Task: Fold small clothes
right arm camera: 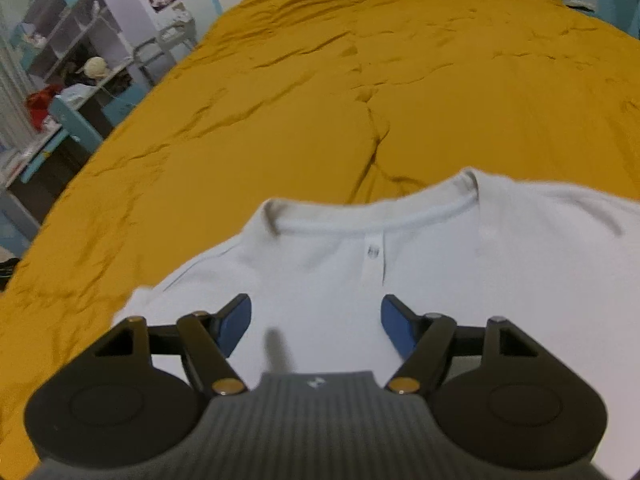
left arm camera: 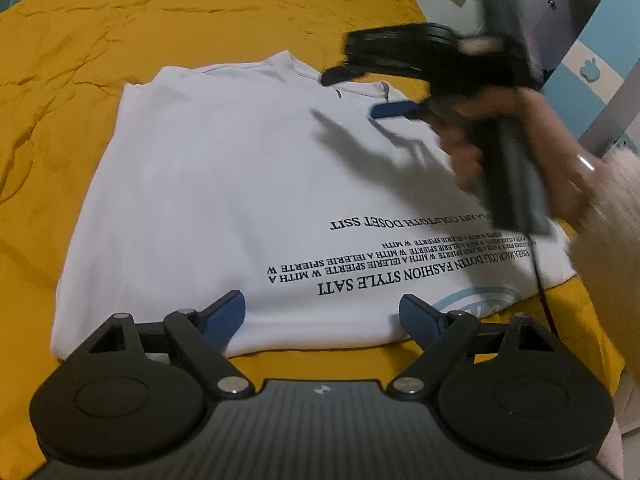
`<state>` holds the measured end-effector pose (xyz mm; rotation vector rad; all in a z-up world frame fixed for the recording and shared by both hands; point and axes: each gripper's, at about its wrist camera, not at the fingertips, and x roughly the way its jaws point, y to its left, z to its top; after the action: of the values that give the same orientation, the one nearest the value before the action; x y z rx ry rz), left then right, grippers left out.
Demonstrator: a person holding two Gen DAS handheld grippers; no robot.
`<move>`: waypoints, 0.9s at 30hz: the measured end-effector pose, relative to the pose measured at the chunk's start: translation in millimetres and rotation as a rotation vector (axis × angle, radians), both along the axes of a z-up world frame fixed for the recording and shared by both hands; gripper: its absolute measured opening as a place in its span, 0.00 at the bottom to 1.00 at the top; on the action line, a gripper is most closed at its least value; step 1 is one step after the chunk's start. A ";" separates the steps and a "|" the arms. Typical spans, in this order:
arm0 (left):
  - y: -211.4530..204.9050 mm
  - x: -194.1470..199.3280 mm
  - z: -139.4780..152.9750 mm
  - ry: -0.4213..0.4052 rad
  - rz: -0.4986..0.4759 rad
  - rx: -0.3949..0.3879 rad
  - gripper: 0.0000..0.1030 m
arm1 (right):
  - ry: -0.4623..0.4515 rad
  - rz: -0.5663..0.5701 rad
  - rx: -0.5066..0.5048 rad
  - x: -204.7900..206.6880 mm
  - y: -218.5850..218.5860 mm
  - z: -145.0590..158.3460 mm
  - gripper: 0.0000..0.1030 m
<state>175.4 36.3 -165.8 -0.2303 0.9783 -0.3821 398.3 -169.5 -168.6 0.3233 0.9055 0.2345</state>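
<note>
A white T-shirt (left arm camera: 224,200) with black printed lettering lies folded flat on a mustard-yellow bedspread (left arm camera: 80,60). My left gripper (left arm camera: 322,310) hovers over the shirt's near edge, its blue pads wide open and nothing between them. My right gripper (left arm camera: 360,92), held in a person's hand (left arm camera: 520,152), hangs blurred above the shirt's far right part, by the collar. In the right wrist view the right gripper (right arm camera: 316,314) stands open just above the white T-shirt (right arm camera: 460,280), below the collar (right arm camera: 372,216) with its small label; its jaws hold nothing.
The yellow bedspread (right arm camera: 360,80) stretches wide and wrinkled beyond the shirt. A shelf unit and desk with clutter (right arm camera: 72,80) stand off the bed's left side. Blue-and-white furniture (left arm camera: 592,60) stands at the right. A black cable (left arm camera: 540,280) hangs from the right gripper over the shirt's edge.
</note>
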 end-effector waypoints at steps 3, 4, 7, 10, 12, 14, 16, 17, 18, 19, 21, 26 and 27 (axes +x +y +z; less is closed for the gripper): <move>0.6 -0.6 1.8 0.006 0.005 0.000 0.99 | 0.009 0.031 0.020 -34.4 -3.2 9.6 0.67; 1.5 -1.1 3.4 0.010 0.010 -0.004 0.98 | 0.012 0.042 0.022 -48.6 -2.0 11.6 0.67; 11.1 -0.7 11.0 0.029 0.050 -0.027 0.89 | 0.037 0.069 0.012 -79.7 -1.6 15.5 0.67; 26.7 1.9 18.4 0.032 0.089 -0.038 0.89 | 0.080 0.070 0.010 -108.3 -3.9 14.0 0.67; 37.3 4.2 21.0 0.035 0.117 -0.037 0.89 | 0.112 0.055 0.034 -127.6 -8.3 10.0 0.67; 44.4 5.3 21.1 0.042 0.147 -0.004 0.89 | 0.104 0.046 0.047 -147.8 -13.2 8.7 0.67; 50.1 6.7 18.1 0.054 0.162 0.002 0.88 | 0.111 0.043 0.066 -169.0 -16.7 9.2 0.71; 52.2 7.1 17.3 0.059 0.169 -0.012 0.87 | 0.117 0.042 0.075 -177.9 -17.3 9.4 0.71; 55.1 9.8 14.7 0.064 0.173 -0.025 0.87 | 0.119 0.044 0.078 -186.0 -17.6 10.2 0.71; 55.8 11.5 13.2 0.069 0.170 -0.029 0.87 | 0.124 0.046 0.079 -194.2 -17.4 10.3 0.71; 56.8 14.9 9.6 0.077 0.165 -0.030 0.87 | 0.135 0.050 0.086 -206.1 -16.5 8.2 0.71; 50.2 14.1 6.9 0.083 0.152 0.006 0.87 | 0.122 0.048 0.084 -214.1 -17.4 3.3 0.74; 47.5 13.1 7.3 0.079 0.142 0.024 0.87 | 0.124 0.046 0.095 -212.9 -17.4 3.2 0.76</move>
<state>188.5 83.8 -158.5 -0.2930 1.0371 -0.2321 185.5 -186.9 -165.4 0.4088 1.0273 0.3036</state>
